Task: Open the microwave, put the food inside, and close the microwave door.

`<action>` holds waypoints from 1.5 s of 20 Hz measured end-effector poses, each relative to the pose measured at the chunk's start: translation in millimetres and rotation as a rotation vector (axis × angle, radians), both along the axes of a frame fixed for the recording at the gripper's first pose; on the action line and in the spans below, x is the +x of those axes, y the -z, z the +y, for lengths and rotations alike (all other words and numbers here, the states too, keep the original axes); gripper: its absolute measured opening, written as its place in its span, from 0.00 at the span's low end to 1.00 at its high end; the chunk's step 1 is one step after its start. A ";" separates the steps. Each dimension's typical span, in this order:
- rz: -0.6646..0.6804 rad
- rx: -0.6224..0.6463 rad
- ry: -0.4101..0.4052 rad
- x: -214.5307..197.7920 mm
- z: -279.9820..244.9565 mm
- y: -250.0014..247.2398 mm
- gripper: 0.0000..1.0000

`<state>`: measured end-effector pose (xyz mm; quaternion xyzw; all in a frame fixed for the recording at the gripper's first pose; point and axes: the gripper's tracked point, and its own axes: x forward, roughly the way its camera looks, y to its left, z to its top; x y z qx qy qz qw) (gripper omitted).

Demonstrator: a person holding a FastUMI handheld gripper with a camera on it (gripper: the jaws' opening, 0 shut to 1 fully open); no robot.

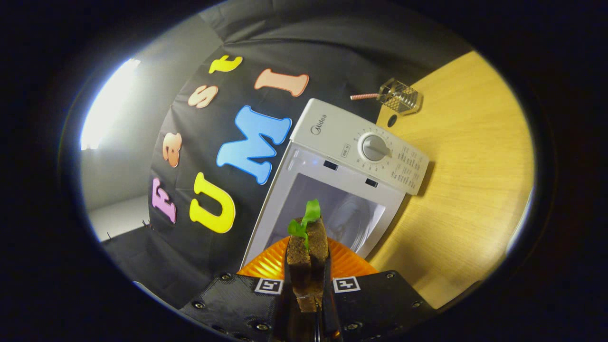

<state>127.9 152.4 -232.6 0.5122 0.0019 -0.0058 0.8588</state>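
Tongs were clenched on a brown sandwich with green leaf, held above an orange ridged plate just before the open cavity of the white microwave, which stood at the wooden worktop's wall-side edge.

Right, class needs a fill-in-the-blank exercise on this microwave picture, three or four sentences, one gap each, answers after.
1. The gripper is shut on the ____, which has a green leaf on it.
2. Under the sandwich lies an ____ plate.
3. The microwave door is ____, so the inside shows.
4. The microwave stands on a ____ table.

Missing words: sandwich; orange; open; wooden
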 end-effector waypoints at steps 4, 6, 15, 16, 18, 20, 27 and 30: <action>0.004 0.114 0.000 35.1 14.6 12.0 0.24; 0.001 0.144 0.019 53.9 15.7 18.0 0.24; 0.065 0.293 0.055 131.9 10.8 65.1 0.24; 0.065 0.303 0.067 137.4 8.0 68.1 0.24; 0.076 0.303 0.083 144.5 6.0 75.4 0.24; 0.068 0.308 0.096 150.1 4.4 77.5 0.24; 0.067 0.161 0.115 149.3 -3.2 59.8 0.53; 0.070 0.096 0.119 144.8 -7.0 50.6 0.72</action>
